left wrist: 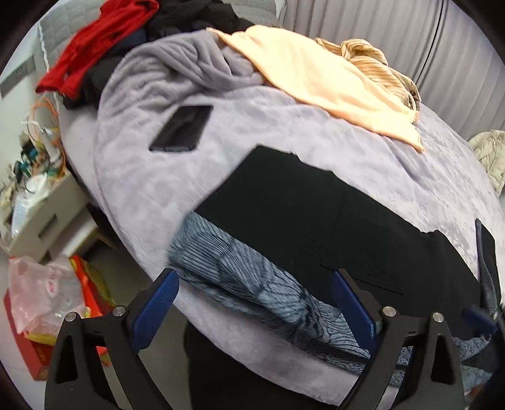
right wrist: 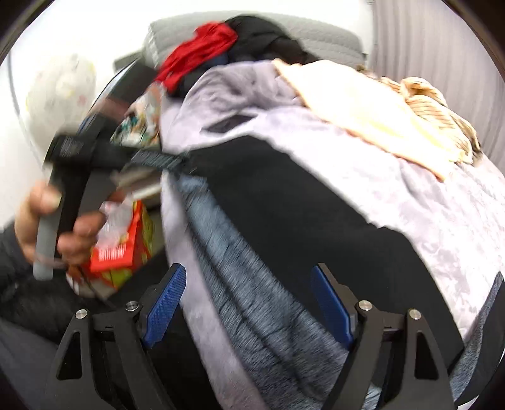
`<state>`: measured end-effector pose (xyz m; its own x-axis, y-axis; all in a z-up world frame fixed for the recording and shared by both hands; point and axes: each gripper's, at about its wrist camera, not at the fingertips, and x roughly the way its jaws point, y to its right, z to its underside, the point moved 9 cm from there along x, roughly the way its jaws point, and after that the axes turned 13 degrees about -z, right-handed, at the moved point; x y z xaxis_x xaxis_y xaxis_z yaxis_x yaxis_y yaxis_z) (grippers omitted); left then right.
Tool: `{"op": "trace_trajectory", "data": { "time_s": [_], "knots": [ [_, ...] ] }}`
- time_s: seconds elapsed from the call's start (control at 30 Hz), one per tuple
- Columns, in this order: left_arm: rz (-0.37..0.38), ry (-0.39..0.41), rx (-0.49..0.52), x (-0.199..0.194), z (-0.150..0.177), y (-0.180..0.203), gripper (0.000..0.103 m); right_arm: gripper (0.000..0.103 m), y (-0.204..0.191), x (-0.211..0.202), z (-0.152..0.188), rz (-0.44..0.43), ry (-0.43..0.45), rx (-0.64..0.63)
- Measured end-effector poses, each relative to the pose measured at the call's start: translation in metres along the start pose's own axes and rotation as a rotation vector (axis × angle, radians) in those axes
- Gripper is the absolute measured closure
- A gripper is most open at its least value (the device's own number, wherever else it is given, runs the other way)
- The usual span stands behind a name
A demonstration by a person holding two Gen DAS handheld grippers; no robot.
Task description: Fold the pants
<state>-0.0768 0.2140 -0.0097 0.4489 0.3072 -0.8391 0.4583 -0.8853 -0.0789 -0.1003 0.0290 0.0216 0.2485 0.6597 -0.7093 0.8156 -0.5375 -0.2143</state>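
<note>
Black pants (left wrist: 315,217) lie flat on the lilac blanket (left wrist: 268,126), with their blue-grey lining (left wrist: 252,277) turned out along the near edge. They also show in the right wrist view (right wrist: 300,202), with the lining (right wrist: 252,284) nearest. My left gripper (left wrist: 255,302) is open and empty above the lining at the bed's near edge. My right gripper (right wrist: 246,299) is open and empty over the lining. In the right wrist view the left gripper's body (right wrist: 79,157) is at the left, held by a hand (right wrist: 47,220).
A black phone (left wrist: 181,127) lies on the blanket. A peach cloth (left wrist: 315,79), a striped garment (left wrist: 372,60), red (left wrist: 94,47) and black clothes (left wrist: 195,15) are piled at the far side. A cluttered bedside table (left wrist: 34,195) and red bags (left wrist: 47,315) stand left of the bed.
</note>
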Motion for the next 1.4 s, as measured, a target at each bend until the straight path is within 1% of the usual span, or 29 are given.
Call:
{"op": "trace_trajectory", "data": {
  "time_s": [0.1,0.13,0.2,0.27,0.37,0.4,0.47,0.5,0.53,0.63,0.67,0.73,0.77,0.8,0.83,0.87,0.9,0.97,1.03,1.07,1.1,1.13,1.17,1.23,1.27,1.3,1.33,1.37,1.4],
  "knots": [
    [-0.006,0.021,-0.051,-0.002,-0.017,-0.008,0.006,0.018,0.035,0.005,-0.014,0.052,0.037,0.137],
    [0.008,0.012,-0.075,-0.001,-0.022,-0.007,0.006,0.018,0.046,0.012,-0.016,0.060,0.031,0.183],
    [0.047,0.008,-0.093,-0.002,-0.030,0.004,0.006,0.018,0.066,0.035,-0.009,0.103,-0.031,0.259],
    [0.059,0.020,-0.041,-0.002,-0.034,0.026,0.006,0.018,0.074,0.051,0.005,0.159,-0.109,0.271],
    [0.044,0.018,0.079,0.007,-0.027,0.059,0.006,0.017,0.068,0.049,0.021,0.197,-0.116,0.220],
    [0.032,-0.003,0.114,0.015,-0.021,0.068,0.006,0.017,0.066,0.044,0.027,0.199,-0.115,0.215],
    [-0.007,-0.087,0.170,0.042,-0.001,0.078,0.004,0.015,0.067,0.032,0.038,0.194,-0.113,0.241],
    [-0.020,-0.084,0.181,0.047,0.003,0.079,0.001,0.015,0.068,0.025,0.044,0.185,-0.114,0.260],
    [-0.028,-0.045,0.181,0.046,0.004,0.079,0.001,0.015,0.070,0.018,0.048,0.184,-0.110,0.274],
    [-0.054,-0.006,0.200,0.037,0.005,0.080,0.001,0.015,0.083,-0.017,0.047,0.229,-0.027,0.322],
    [-0.060,-0.001,0.202,0.034,0.004,0.080,0.001,0.015,0.095,-0.033,0.048,0.281,0.008,0.351],
    [-0.067,-0.004,0.196,0.032,0.002,0.081,0.001,0.015,0.127,-0.064,0.046,0.431,0.081,0.422],
    [-0.064,-0.010,0.190,0.031,0.001,0.082,0.001,0.012,0.142,-0.077,0.046,0.502,0.111,0.454],
    [-0.056,-0.017,0.187,0.030,0.001,0.085,0.001,0.004,0.164,-0.095,0.047,0.614,0.140,0.510],
    [-0.044,-0.029,0.189,0.030,0.002,0.090,0.001,0.000,0.178,-0.104,0.049,0.678,0.146,0.547],
    [-0.039,-0.035,0.193,0.030,0.001,0.094,0.001,0.000,0.199,-0.112,0.052,0.761,0.138,0.597],
    [-0.038,-0.040,0.197,0.029,0.001,0.098,0.001,0.000,0.216,-0.115,0.056,0.815,0.105,0.635],
    [-0.012,-0.053,0.206,0.027,0.001,0.108,0.001,0.000,0.242,-0.112,0.063,0.854,0.031,0.664],
    [0.031,-0.081,0.211,0.025,0.001,0.116,0.001,0.000,0.277,-0.102,0.079,0.919,-0.122,0.701],
    [0.051,-0.101,0.211,0.026,0.001,0.119,0.001,0.000,0.291,-0.095,0.090,0.927,-0.204,0.737],
    [0.065,-0.129,0.211,0.027,0.003,0.121,0.001,0.000,0.297,-0.087,0.105,0.908,-0.269,0.786],
    [0.070,-0.160,0.214,0.031,0.004,0.122,0.001,0.000,0.304,-0.078,0.120,0.849,-0.320,0.851],
    [0.067,-0.187,0.220,0.034,0.006,0.124,0.001,0.000,0.307,-0.076,0.129,0.814,-0.312,0.877],
    [0.068,-0.212,0.232,0.038,0.007,0.125,0.001,0.001,0.310,-0.080,0.129,0.798,-0.249,0.852],
    [0.068,-0.214,0.235,0.037,0.008,0.126,0.001,0.010,0.308,-0.082,0.130,0.795,-0.241,0.830],
    [0.066,-0.217,0.238,0.038,0.008,0.126,0.001,0.032,0.304,-0.086,0.129,0.799,-0.224,0.807],
    [0.062,-0.219,0.240,0.038,0.009,0.127,0.001,0.050,0.299,-0.093,0.129,0.820,-0.211,0.793],
    [0.056,-0.217,0.244,0.039,0.010,0.127,0.001,0.078,0.298,-0.099,0.127,0.847,-0.205,0.791],
    [0.048,-0.213,0.246,0.040,0.010,0.128,0.001,0.088,0.293,-0.106,0.127,0.841,-0.175,0.804]
  ]
}}
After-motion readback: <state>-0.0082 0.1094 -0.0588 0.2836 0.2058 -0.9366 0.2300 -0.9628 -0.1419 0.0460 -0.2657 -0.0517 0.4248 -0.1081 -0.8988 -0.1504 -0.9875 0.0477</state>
